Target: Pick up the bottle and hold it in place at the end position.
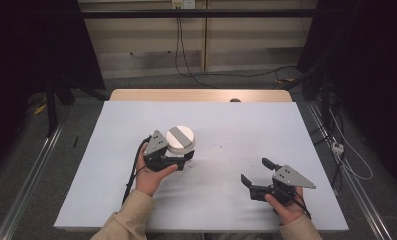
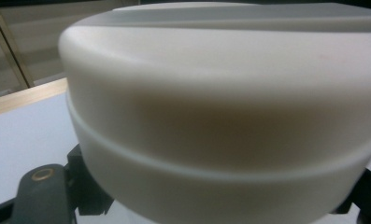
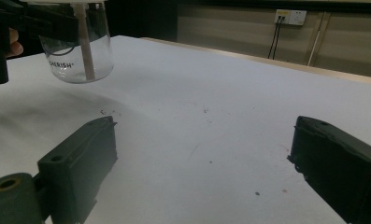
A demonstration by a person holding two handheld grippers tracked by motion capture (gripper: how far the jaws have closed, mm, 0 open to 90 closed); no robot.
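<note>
Jar (image 3: 78, 51) glass seen from right gripper; lid (image 1: 179, 138) white overhead.

**Free room on the counter**

Counter (image 1: 216, 125) mostly bare: whole far half, middle strip & right side open for a pass. Two obstacles only. Left hand-held gripper (image 1: 183, 159), front-left of centre, holds a clear jar (image 3: 78, 51) w/ white lid (image 1: 180, 138), lifted off the surface, so that spot is blocked. Right hand-held gripper (image 1: 256, 172) sits low near front-right w/ jaws spread; bare surface lies between them. Wide gap between the two grippers. Person's sleeves come in over the front edge. Back edge shows a wood strip (image 1: 201, 95) w/ a small dark thing (image 1: 234, 100) on it.
</note>
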